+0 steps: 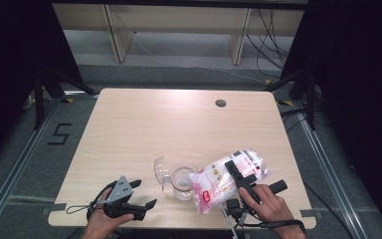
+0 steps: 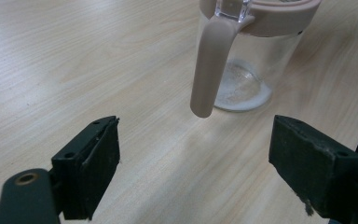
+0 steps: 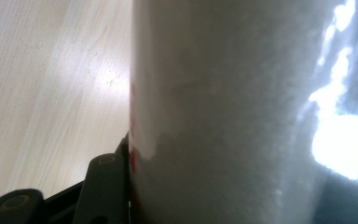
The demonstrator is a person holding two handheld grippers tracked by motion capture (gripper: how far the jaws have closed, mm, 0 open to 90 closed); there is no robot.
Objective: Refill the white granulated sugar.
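A clear jar (image 1: 181,183) with a pink rim stands near the table's front edge, its domed lid (image 1: 161,169) flipped open to the left. In the left gripper view the jar (image 2: 249,65) shows a pink handle (image 2: 209,65) and a little white powder on its bottom. A bag (image 1: 226,181) of white grains with red print lies tilted, its lower corner at the jar's mouth. My right gripper (image 1: 235,172) is shut on the bag; one finger (image 3: 103,184) presses against the bag (image 3: 223,112). My left gripper (image 1: 147,192) rests left of the jar, open (image 2: 193,163), nothing between its pads.
A round cable hole (image 1: 221,103) sits at the back right of the wooden table (image 1: 144,124). Black stands (image 1: 42,84) flank the table, a "5" is marked on the floor (image 1: 59,133), and light shelving (image 1: 179,30) stands behind.
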